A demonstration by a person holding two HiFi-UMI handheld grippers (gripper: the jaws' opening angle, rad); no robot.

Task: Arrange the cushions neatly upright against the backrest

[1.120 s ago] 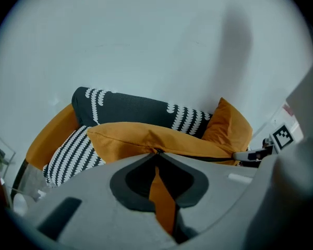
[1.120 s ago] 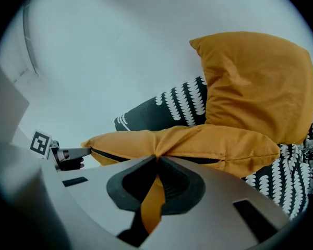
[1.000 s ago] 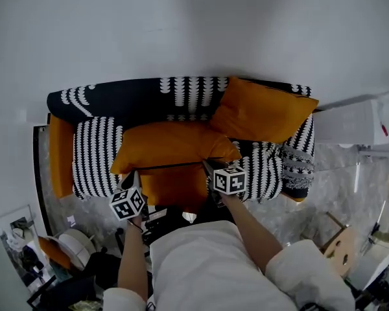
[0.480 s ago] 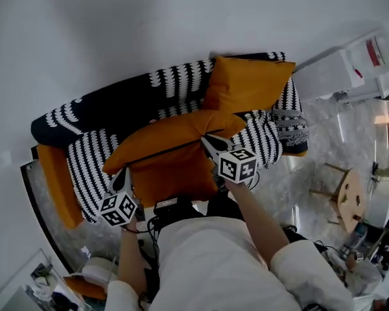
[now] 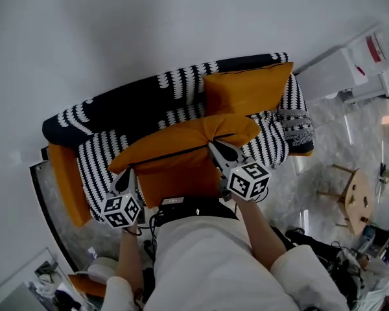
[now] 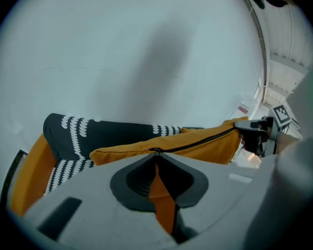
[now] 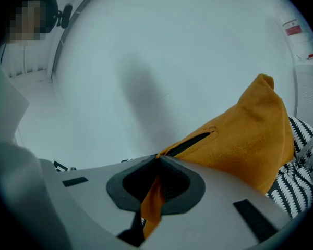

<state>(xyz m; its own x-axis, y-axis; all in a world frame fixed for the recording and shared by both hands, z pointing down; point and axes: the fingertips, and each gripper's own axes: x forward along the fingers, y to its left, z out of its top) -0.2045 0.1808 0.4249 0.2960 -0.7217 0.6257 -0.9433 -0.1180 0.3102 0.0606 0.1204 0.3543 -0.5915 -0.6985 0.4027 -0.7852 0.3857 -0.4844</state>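
Observation:
A large orange cushion (image 5: 181, 155) with a black zip hangs lifted over the seat of the black-and-white patterned sofa (image 5: 136, 103). My left gripper (image 5: 127, 179) is shut on its left corner, and orange fabric is pinched between the jaws (image 6: 156, 165). My right gripper (image 5: 218, 151) is shut on the right corner, with fabric caught between its jaws too (image 7: 156, 165). From the right gripper view the cushion (image 7: 245, 139) rises to the right. A second orange cushion (image 5: 247, 89) leans upright against the backrest at the sofa's right end.
An orange panel (image 5: 68, 181) flanks the sofa's left end. A white wall runs right behind the backrest. A white appliance (image 5: 350, 63) stands to the sofa's right, a wooden stool (image 5: 353, 199) on the marble floor. Clutter lies near the person's feet.
Both grippers have risen with the large cushion, lifting it off the seat; its zip edge now faces up. The head view has swung, so the sofa sits tilted.

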